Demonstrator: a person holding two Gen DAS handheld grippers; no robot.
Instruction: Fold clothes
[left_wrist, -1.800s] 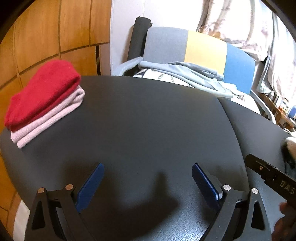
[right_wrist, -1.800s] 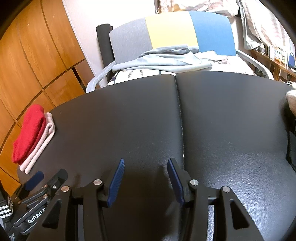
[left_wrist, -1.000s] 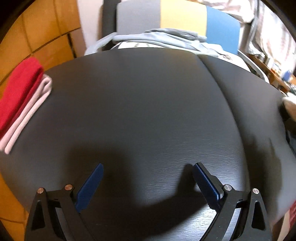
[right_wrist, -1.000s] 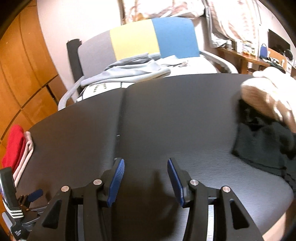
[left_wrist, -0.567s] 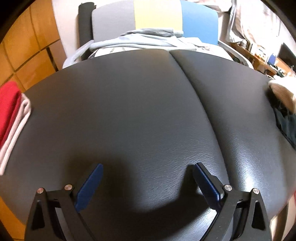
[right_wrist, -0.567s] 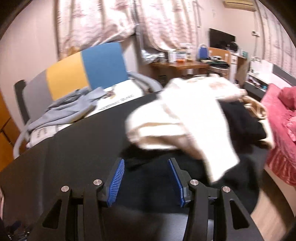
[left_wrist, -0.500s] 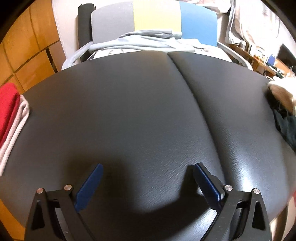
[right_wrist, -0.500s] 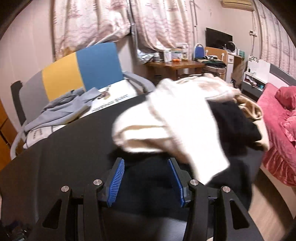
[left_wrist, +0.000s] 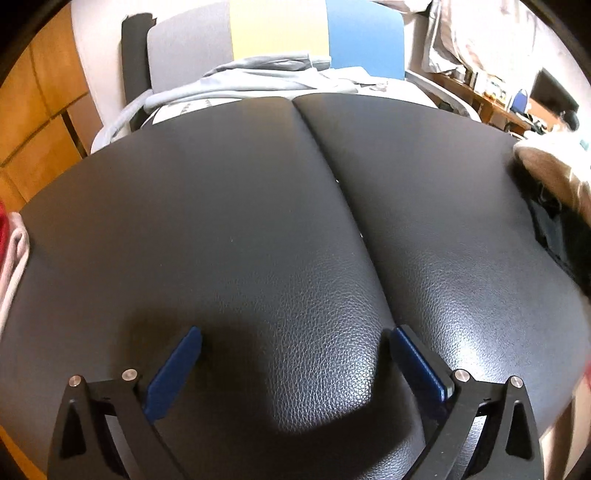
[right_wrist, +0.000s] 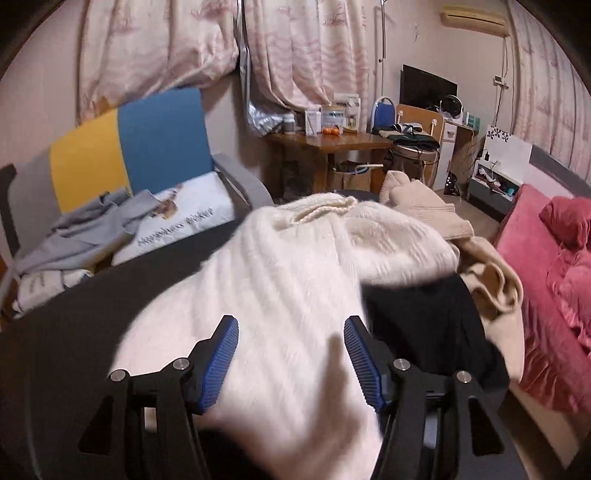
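A pile of unfolded clothes lies at the right end of the black table (left_wrist: 258, 221). On top is a fluffy white sweater (right_wrist: 295, 280), over a black garment (right_wrist: 424, 314) and a beige knit (right_wrist: 491, 273). My right gripper (right_wrist: 290, 334) is open just above the white sweater, its blue fingers either side of the cloth, not closed on it. My left gripper (left_wrist: 293, 341) is open and empty over the bare table near the front edge. The pile's edge (left_wrist: 550, 184) shows at the right of the left wrist view.
Folded red and pink clothes (left_wrist: 11, 236) lie at the table's left edge. A grey, yellow and blue chair (left_wrist: 280, 37) with a grey garment (left_wrist: 258, 79) stands behind the table. A red sofa (right_wrist: 554, 277) and a wooden desk (right_wrist: 332, 144) are to the right.
My right gripper has swung right from the bare table onto the clothes pile and moved closer over the white sweater. My left gripper has turned slightly right, staying open.
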